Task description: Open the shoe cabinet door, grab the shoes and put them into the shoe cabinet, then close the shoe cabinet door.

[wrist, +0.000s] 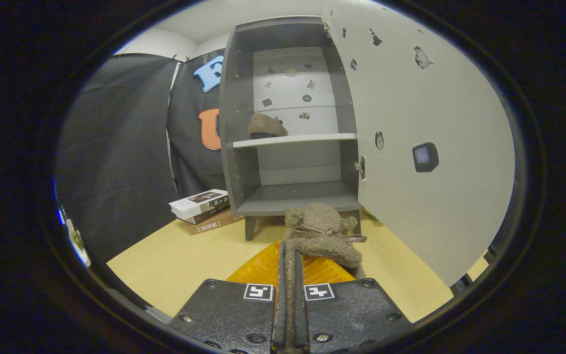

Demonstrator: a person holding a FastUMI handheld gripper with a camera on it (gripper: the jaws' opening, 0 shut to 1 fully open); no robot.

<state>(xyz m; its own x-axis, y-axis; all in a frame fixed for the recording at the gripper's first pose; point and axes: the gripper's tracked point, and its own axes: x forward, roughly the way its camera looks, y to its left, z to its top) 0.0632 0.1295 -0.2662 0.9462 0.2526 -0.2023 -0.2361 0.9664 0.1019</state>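
A pale wooden bench (pixel 175 265) carries a grey shoe cabinet (pixel 243 162) on short legs, its door (pixel 425 147) open. Just left of the cabinet a stack of books (pixel 203 210) lies on the bench. One shoe (pixel 266 127) sits on the cabinet's middle shelf (pixel 307 139)

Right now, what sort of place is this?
Likely a staged recording booth, not a home: black cloth wall, small shoe cabinet on a tabletop, fingers shut on a fuzzy shoe.
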